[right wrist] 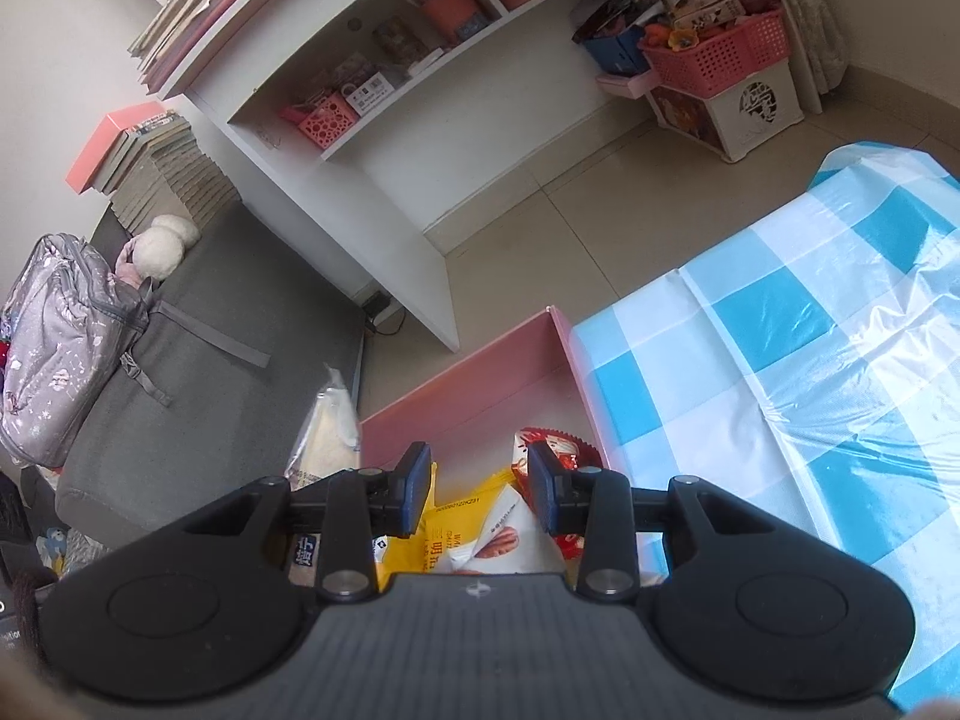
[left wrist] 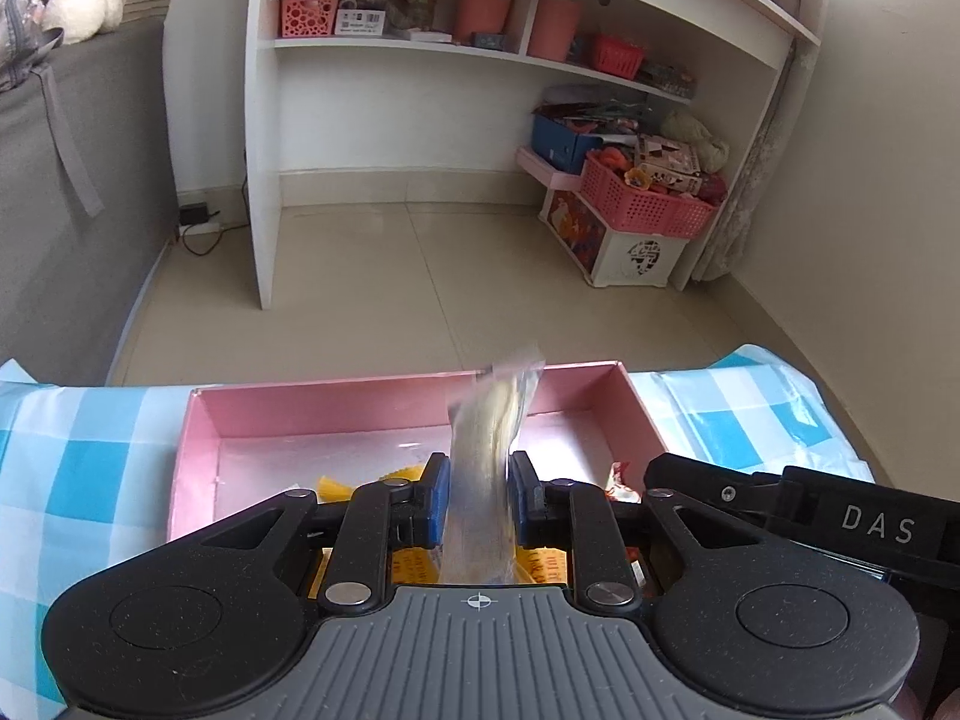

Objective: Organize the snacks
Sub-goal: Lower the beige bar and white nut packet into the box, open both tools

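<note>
My left gripper (left wrist: 478,480) is shut on a clear snack packet (left wrist: 489,420) that stands up between its blue pads, above the open pink box (left wrist: 360,389). On the box floor lie yellow snack packets (left wrist: 335,489) and a red-and-white one (left wrist: 618,477). In the right wrist view the same pale packet (right wrist: 327,426) rises at the left. My right gripper (right wrist: 480,489) hangs open over the box's right end. Below its fingers lie a yellow packet (right wrist: 447,531), a white packet (right wrist: 504,531) and a red one (right wrist: 561,444). Its pads press on none of them. The right gripper's body (left wrist: 780,501) shows beside the left one.
The box rests on a blue-and-white checked tablecloth (right wrist: 780,360) that runs to the table's far edge. Beyond lie a tiled floor (left wrist: 450,276), a white shelf unit (left wrist: 264,180), a pink basket on stacked boxes (left wrist: 648,207) and a grey sofa (left wrist: 60,210).
</note>
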### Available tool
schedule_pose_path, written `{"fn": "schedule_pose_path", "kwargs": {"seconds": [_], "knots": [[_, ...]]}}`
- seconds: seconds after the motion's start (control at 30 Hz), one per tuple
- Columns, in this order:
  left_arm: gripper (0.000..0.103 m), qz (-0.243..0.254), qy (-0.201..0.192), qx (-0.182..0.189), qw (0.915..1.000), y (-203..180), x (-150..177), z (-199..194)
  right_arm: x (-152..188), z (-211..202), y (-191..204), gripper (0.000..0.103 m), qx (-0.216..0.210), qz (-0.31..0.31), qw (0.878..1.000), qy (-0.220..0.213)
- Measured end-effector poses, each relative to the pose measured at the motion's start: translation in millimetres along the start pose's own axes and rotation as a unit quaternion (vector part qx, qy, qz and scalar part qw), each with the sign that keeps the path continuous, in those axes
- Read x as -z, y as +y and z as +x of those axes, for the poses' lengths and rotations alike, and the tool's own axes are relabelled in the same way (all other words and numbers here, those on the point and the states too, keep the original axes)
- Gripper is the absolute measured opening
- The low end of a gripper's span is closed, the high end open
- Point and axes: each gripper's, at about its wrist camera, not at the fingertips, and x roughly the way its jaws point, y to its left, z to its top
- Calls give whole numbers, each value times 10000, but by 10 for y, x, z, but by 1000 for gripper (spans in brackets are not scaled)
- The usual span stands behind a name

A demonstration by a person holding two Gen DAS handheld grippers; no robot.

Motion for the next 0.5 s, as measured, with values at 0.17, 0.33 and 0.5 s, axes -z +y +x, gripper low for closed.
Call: {"fn": "schedule_pose_path", "kwargs": {"seconds": [0.17,0.33,0.5], "knots": [[26,150,3,-67,9999,-71,43,-18,-11,-7,-47,47,78,-40,10000,28],[35,9,62,-100,9999,0,97,-145,0,-53,-64,55,105,-78,9999,82],[49,30,154,-160,9997,74,193,-345,41,-140,13,61,244,-311,9991,140]]}}
